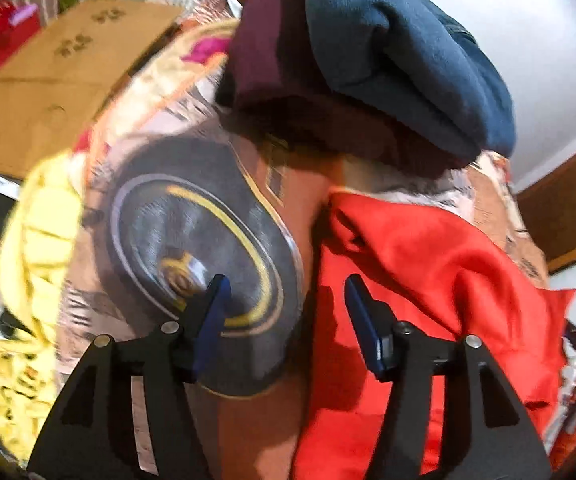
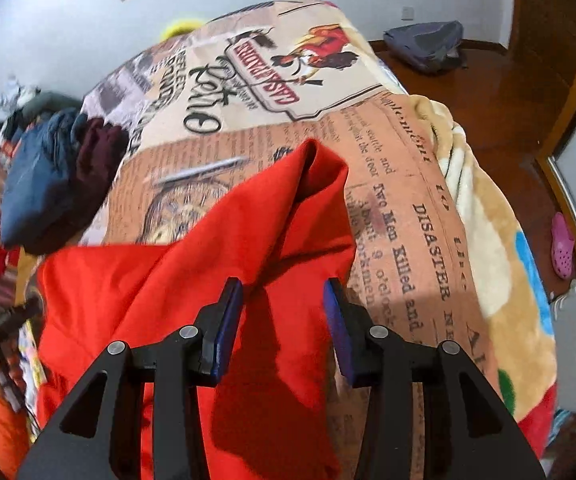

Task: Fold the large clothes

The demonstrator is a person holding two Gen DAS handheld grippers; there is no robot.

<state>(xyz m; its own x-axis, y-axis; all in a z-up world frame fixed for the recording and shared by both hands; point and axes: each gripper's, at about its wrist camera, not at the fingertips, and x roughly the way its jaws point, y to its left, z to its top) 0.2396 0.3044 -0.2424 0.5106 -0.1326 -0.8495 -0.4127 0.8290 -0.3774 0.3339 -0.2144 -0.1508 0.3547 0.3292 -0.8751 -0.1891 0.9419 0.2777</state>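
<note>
Inspection of the folding work on the bed.

The red garment (image 2: pixel 191 280) lies loosely heaped on the printed blanket (image 2: pixel 404 208), with one corner peaked up toward twelve o'clock in the right wrist view. It shows deep creases and no flat, squared edge; I judge it not yet folded, at most spread in part.

The right gripper (image 2: pixel 283 320) hangs directly over the red cloth, pointing steeply down. Its jaws stand at a moderate gap with the cloth lying below and between them; the pads do not appear to press on the fabric, so I take it as holding nothing.

The left gripper (image 1: pixel 285 316) has its jaws fairly wide and is empty. It sits over the blanket's edge, with the red garment's border at about three o'clock of it and the dark circular print on the blanket at nine o'clock.

At twelve o'clock in the left wrist view a blue garment (image 1: pixel 400 48) rests on a maroon garment (image 1: pixel 271 52); both look bundled. Whether they are finished items I cannot tell. A yellow garment (image 1: pixel 35 240) lies crumpled at nine o'clock, beside a cardboard box (image 1: pixel 67 92).

Judgement: early stage. The red piece needs flattening and folding; the yellow piece appears untouched.
</note>
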